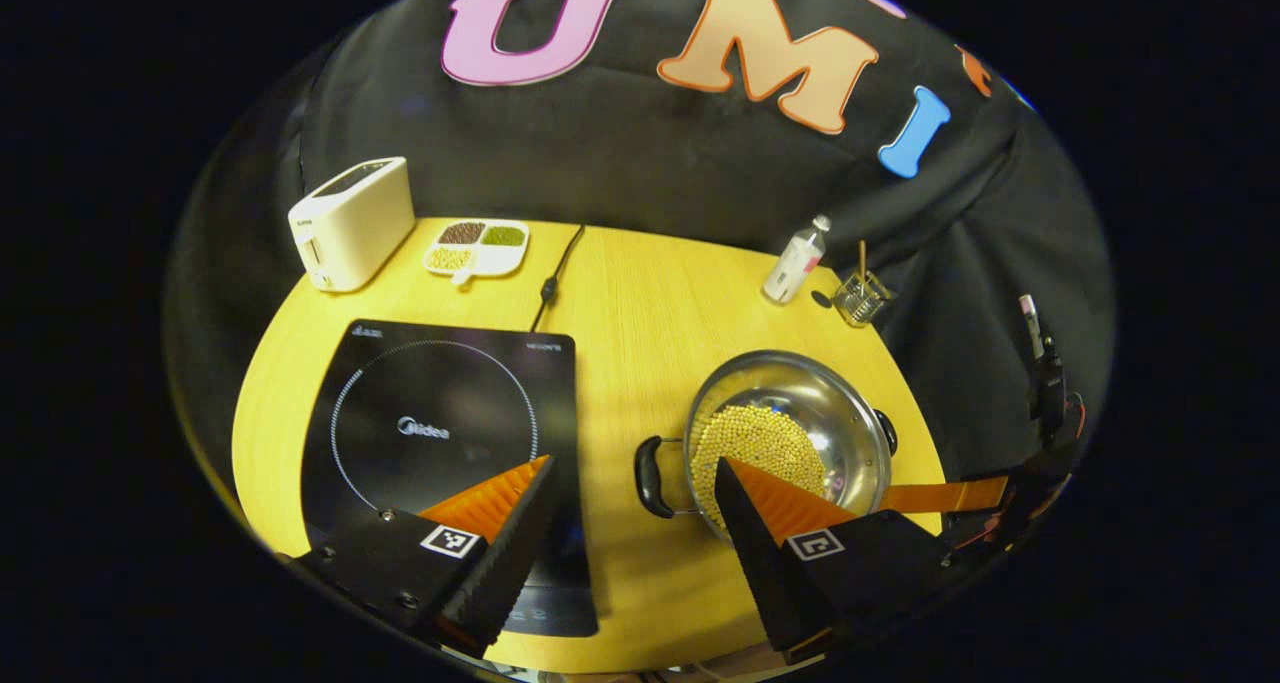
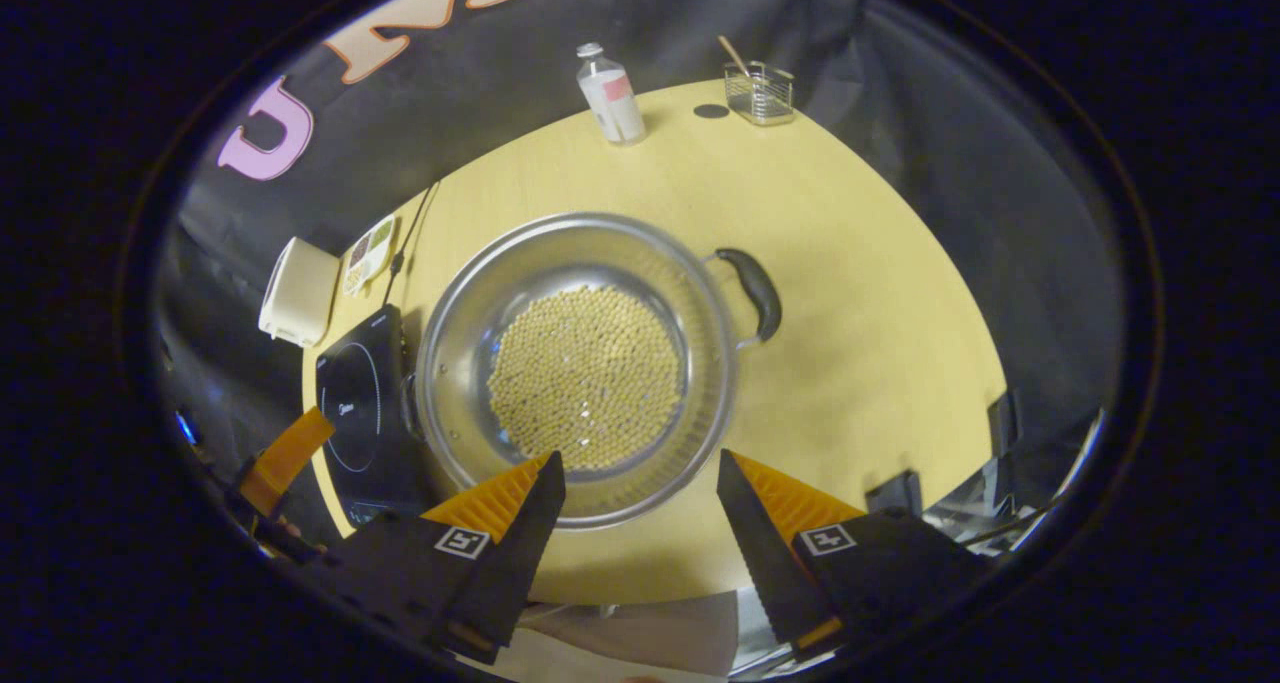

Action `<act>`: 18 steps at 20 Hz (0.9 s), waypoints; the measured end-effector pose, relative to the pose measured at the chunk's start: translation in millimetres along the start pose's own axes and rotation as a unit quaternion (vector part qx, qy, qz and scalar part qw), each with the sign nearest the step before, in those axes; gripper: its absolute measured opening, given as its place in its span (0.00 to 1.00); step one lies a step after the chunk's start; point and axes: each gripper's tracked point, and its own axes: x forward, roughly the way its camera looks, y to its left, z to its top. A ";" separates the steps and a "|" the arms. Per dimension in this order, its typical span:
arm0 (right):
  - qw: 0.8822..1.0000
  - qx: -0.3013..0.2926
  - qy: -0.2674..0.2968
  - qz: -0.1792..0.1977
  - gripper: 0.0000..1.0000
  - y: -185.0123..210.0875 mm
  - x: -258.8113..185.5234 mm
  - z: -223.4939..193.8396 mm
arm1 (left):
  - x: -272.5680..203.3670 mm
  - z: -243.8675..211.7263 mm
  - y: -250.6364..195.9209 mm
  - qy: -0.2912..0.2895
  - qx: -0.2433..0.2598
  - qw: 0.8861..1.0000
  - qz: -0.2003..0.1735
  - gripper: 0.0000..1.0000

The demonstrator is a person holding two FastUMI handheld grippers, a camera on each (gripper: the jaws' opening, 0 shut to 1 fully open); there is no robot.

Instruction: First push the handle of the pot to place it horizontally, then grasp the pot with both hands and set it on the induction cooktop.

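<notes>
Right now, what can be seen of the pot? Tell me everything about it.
The pot is a wide, shallow, shiny metal vessel, lidless and upright on the yellow table, just beside the induction cooktop. Small yellow beads or beans cover its bottom. Two black loop handles sit on opposite sides. Neither gripper touches it; both sets of jaws stand open above it.

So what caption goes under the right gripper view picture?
Open hand-held gripper hovers over a steel pot of yellow beans, beside the cooktop.
</notes>
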 end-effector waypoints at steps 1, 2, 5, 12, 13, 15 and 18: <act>1.000 -0.008 0.000 -0.002 0.92 -12.3 3.9 12.9 | 9.0 -2.8 -4.4 0.010 -0.004 1.000 0.008 0.95; 1.000 -0.016 0.000 -0.004 0.96 -21.9 8.5 24.6 | 16.6 -3.5 -7.3 0.018 -0.007 1.000 0.017 0.95; 1.000 -0.020 0.011 0.013 0.92 -39.2 26.7 53.7 | 39.6 -7.8 -12.0 0.042 -0.027 0.998 0.040 0.96; 0.996 -0.038 0.056 0.061 0.96 -39.3 76.0 73.3 | 72.7 -31.2 -5.8 0.119 -0.052 0.988 0.079 0.96; 0.995 -0.040 0.062 0.066 0.96 -40.3 82.3 74.3 | 74.3 -36.4 -5.6 0.131 -0.056 0.987 0.080 0.96; 0.993 -0.040 0.078 0.080 0.92 -40.5 91.2 74.2 | 79.1 -43.2 -10.1 0.153 -0.068 0.983 0.077 0.95; 0.989 -0.032 0.098 0.108 0.84 -38.5 104.3 74.8 | 90.5 -48.8 -14.1 0.174 -0.077 0.979 0.074 0.92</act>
